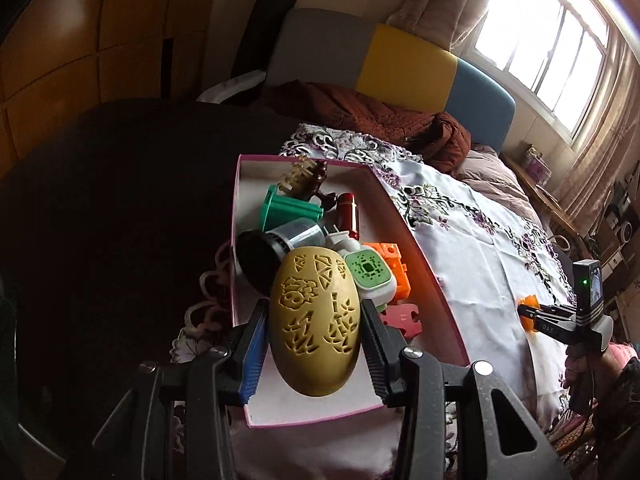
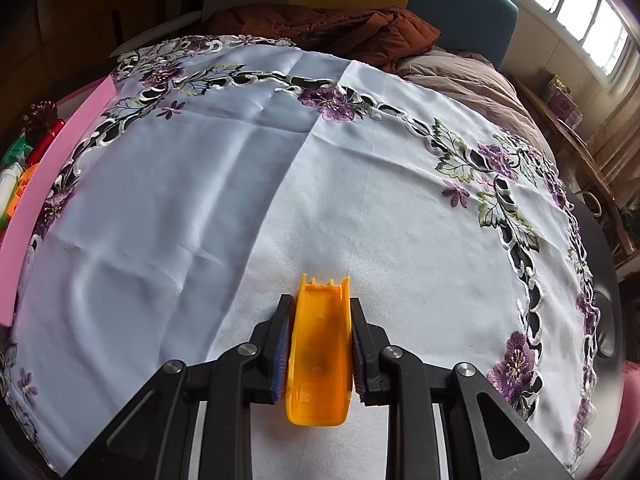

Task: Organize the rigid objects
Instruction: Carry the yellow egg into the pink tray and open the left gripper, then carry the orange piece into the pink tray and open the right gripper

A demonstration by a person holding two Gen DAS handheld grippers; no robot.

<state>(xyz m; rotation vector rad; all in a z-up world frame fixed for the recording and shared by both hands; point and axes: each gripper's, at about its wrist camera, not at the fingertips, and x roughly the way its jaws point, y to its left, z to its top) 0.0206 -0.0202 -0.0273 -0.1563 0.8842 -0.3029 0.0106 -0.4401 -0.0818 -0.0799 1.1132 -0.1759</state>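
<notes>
**Egg over the box, orange piece clamped low**

The only lettering I can make out is "DAS" on the side of my right gripper, seen at the right edge of the left wrist view; nothing else is legible to me.

My left gripper points steeply down, its jaws pressed on both sides of a tan egg carved with cut-out patterns. The egg hangs lengthwise in the lower middle of the frame, above the near half of a pink box with a white inside.

My right gripper also tilts down, jaws clamped on an orange piece, a curved plastic channel with a notched far end. It sits low in the centre of the right wrist view over the white cloth. In the left wrist view a hand holds that gripper's handle at the lower right.

The box is crowded toward its far end: a green tub, a red bottle, a black-capped jar, a green-and-white square case, an orange block, a pink piece and a brown figure at the far corner. These leave bare floor only in the near part, under the egg.

The cloth has purple embroidered flowers at its edge and covers a dark round worktop. Beyond it lies a bed with a brown quilt.
</notes>
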